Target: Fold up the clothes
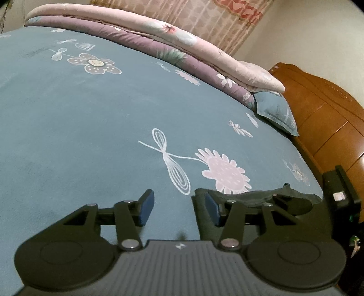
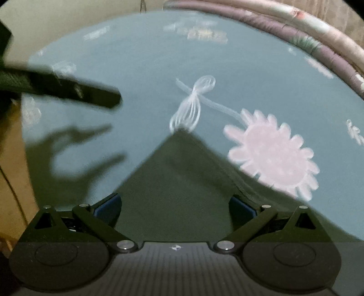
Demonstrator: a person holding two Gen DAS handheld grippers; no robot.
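A dark green garment [image 2: 179,179] lies flat on the teal flowered bedsheet [image 2: 147,63], one corner pointing away from me. My right gripper [image 2: 175,209] is open above it, fingers wide apart on either side of the cloth. In the left wrist view the same garment [image 1: 254,200] lies at lower right, its edge under my right-hand finger. My left gripper [image 1: 179,209] is open and holds nothing. The left gripper also shows in the right wrist view [image 2: 68,88] as a blurred dark shape at the left, over the sheet.
Folded quilts, pink over purple [image 1: 159,43], run along the far side of the bed. A teal pillow [image 1: 275,111] lies by the wooden headboard [image 1: 323,109]. A curtain [image 1: 204,16] hangs behind. The bed's edge and floor [image 2: 13,159] are at the left.
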